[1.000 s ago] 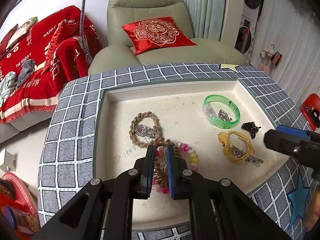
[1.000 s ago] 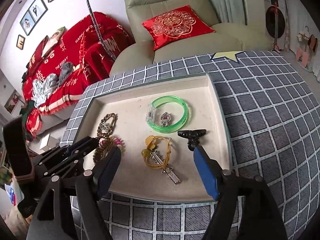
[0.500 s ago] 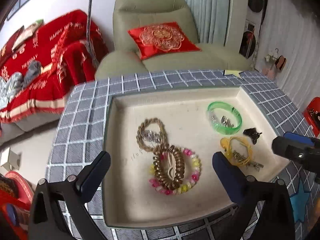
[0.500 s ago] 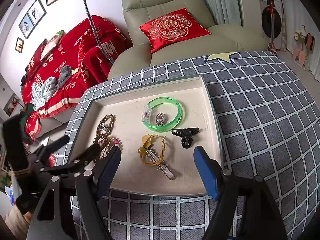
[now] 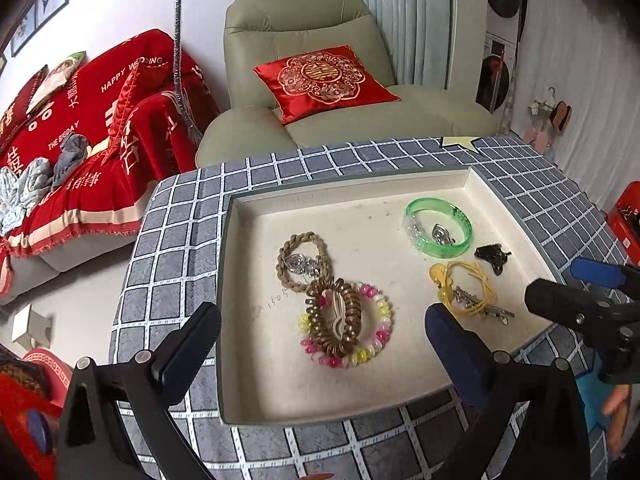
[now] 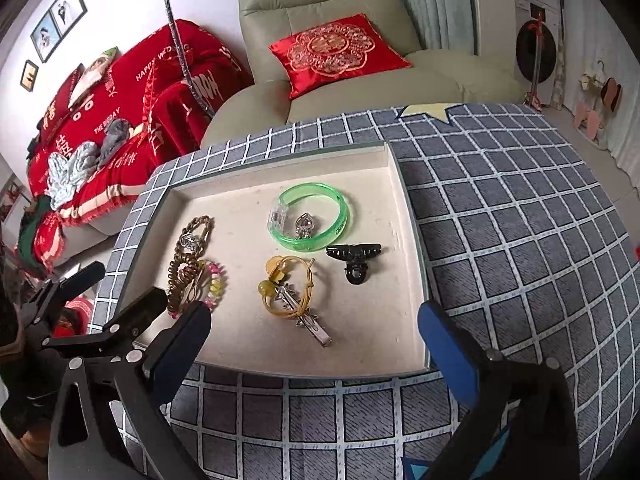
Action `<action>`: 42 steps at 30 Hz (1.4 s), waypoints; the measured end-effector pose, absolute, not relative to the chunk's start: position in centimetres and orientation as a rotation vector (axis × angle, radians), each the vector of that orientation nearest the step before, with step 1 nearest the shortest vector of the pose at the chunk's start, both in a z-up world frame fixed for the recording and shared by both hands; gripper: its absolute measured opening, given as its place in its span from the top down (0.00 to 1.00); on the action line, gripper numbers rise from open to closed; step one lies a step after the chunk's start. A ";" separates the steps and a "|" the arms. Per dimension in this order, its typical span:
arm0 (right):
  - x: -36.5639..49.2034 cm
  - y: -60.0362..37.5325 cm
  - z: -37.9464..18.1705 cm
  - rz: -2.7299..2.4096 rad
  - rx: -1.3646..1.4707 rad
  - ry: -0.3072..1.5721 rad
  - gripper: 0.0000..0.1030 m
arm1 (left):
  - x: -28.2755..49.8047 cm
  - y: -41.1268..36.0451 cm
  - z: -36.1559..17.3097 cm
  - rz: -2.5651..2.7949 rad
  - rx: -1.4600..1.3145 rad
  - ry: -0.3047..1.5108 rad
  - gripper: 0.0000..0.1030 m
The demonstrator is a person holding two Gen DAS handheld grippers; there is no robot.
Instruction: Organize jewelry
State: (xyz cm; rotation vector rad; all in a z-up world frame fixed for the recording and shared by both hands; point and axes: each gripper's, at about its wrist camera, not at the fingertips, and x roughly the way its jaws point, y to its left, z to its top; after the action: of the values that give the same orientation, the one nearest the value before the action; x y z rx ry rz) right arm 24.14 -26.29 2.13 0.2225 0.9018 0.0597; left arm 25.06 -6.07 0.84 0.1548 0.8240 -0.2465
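Left hand-held gripper [image 5: 320, 344]: I see both dark fingers spread wide, nothing between the pads; it hangs over the near edge of the tray, tilted down.
Right hand-held gripper [image 6: 316, 344]: jaws opening, now wide apart, nothing between them; near edge of the tray below.
Directly ahead of left: brown spiral coil hair tie [image 5: 335, 320] lying across a pink, yellow and white beaded bracelet [image 5: 378, 322], the two touching.
Just beyond: braided tan rope bracelet [image 5: 301, 259] with a silver charm inside its loop, touching the coil.
Ahead of right: yellow cord hair tie with amber beads [image 6: 286, 286], a silver bar clip [image 6: 308, 320] lying through it.
Farther right side: translucent green plastic bangle [image 6: 316, 216] ringing a small silver charm; black claw hair clip [image 6: 354, 258] just beside it.
Tray: shallow cream-lined rectangular tray [image 5: 360, 204]; every piece lies inside it.
Step, my judgement: between picks, both tools free; sorting looks well along or finished.
Next move, if any: separating the overlapped coil and beads calls for a narrow pinch on one alone.
Table: grey cloth with white grid [image 6: 520, 240].
Room: olive recliner [image 5: 320, 40], red embroidered cushion [image 5: 324, 80], red-covered sofa [image 5: 80, 120].
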 end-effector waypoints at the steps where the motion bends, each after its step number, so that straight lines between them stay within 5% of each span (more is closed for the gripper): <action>1: 24.0 -26.2 2.2 0.056 0.214 0.896 0.00 | 24.9 -6.0 0.8 -0.245 0.156 0.825 0.00; 17: 20.0 -24.8 1.7 0.041 0.122 0.968 0.00 | 19.8 -4.0 0.5 -0.197 0.144 0.864 0.00; 42: 11.3 -22.7 3.7 -0.032 0.070 0.754 0.00 | 10.1 -1.4 1.0 -0.094 0.068 0.732 0.00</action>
State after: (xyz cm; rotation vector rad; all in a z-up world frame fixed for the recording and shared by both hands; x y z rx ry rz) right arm 11.26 -22.71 3.68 0.0698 0.7537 -0.0317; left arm 10.12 -1.44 0.96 0.0684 0.7325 -0.0940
